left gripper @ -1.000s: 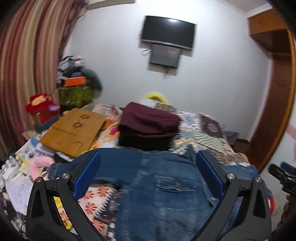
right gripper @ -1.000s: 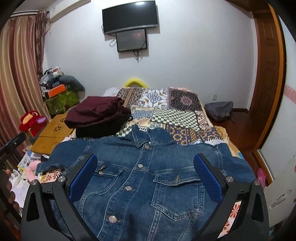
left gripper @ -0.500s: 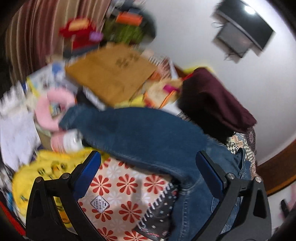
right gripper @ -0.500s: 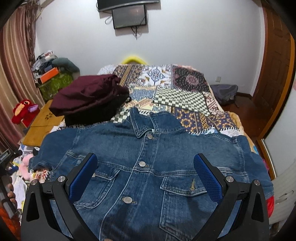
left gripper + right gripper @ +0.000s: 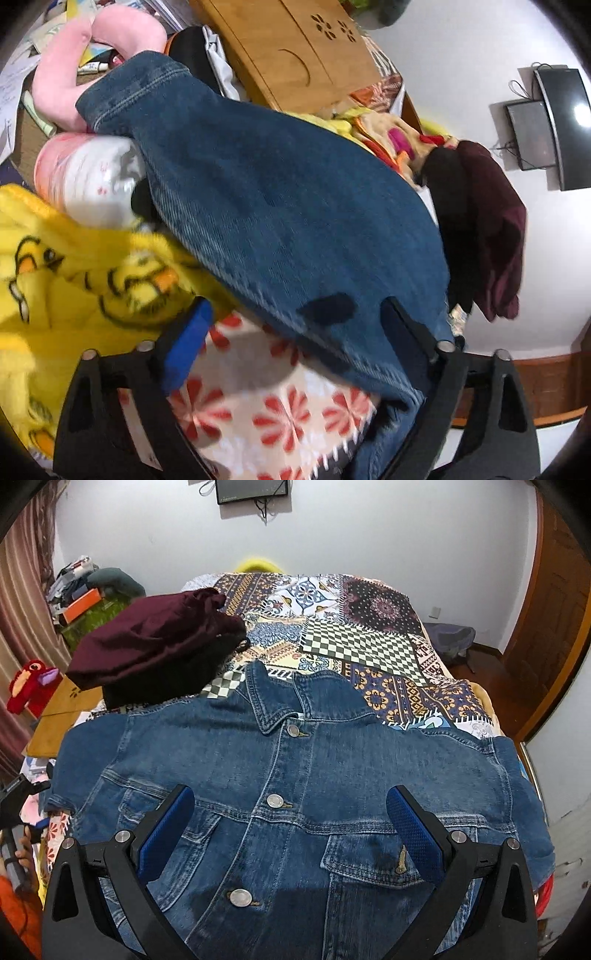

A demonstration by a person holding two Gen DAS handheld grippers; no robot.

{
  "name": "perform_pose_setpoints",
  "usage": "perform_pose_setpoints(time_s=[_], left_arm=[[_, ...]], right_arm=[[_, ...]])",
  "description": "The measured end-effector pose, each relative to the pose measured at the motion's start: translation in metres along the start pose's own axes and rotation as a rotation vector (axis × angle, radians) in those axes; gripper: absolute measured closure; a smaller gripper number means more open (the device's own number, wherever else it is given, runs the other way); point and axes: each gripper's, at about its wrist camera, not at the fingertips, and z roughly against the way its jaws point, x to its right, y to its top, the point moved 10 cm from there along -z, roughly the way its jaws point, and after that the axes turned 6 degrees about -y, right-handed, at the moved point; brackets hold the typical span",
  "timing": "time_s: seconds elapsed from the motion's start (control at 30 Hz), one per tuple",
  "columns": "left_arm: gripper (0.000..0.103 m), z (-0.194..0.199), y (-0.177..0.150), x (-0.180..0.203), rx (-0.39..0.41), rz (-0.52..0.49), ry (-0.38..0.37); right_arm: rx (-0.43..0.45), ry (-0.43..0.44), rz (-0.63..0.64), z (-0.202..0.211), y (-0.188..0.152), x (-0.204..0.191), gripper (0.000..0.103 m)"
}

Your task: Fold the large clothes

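Note:
A blue denim jacket (image 5: 332, 760) lies buttoned, front up, on the patchwork bed cover (image 5: 369, 642). My right gripper (image 5: 291, 830) hovers open over its chest, one pad above each breast pocket, with nothing held. In the left wrist view the jacket's sleeve (image 5: 277, 206) runs diagonally, its cuff on a pink neck pillow (image 5: 122, 33). My left gripper (image 5: 295, 332) straddles the sleeve near the shoulder. Its jaws are closing with the denim between them, and the blue left pad (image 5: 188, 339) stands clear of the cloth.
A pile of folded maroon and black clothes (image 5: 147, 638) sits on the bed behind the collar. A yellow duck blanket (image 5: 74, 277), a flowered cloth (image 5: 280, 417) and a wooden lap tray (image 5: 295, 48) crowd the sleeve side. A hand (image 5: 22, 853) shows at the left edge.
The left gripper has dropped and rolled from facing the room to the jacket's sleeve, which now lies between its narrowing jaws. The right gripper has come lower and closer over the jacket's front.

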Motion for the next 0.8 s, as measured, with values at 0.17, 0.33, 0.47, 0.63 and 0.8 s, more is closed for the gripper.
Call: perform_pose_setpoints(time_s=[0.17, 0.33, 0.47, 0.63, 0.8], left_arm=[[0.049, -0.01, 0.021, -0.001, 0.032, -0.046, 0.052], [0.085, 0.002, 0.034, 0.014, 0.123, -0.18, 0.175], [0.092, 0.024, 0.037, 0.053, 0.229, -0.352, 0.246], [0.094, 0.057, 0.027, 0.141, 0.339, -0.556, 0.189], [0.095, 0.069, -0.009, 0.237, 0.365, -0.731, 0.046]], right_arm=[[-0.008, -0.01, 0.004, -0.002, -0.001, 0.003, 0.0], [0.008, -0.015, 0.004, 0.004, 0.002, 0.006, 0.0], [0.031, -0.019, 0.004, 0.013, 0.005, 0.011, 0.0], [0.058, -0.016, -0.009, 0.025, 0.006, 0.019, 0.0], [0.088, -0.018, -0.017, 0.037, 0.004, 0.032, 0.0]])
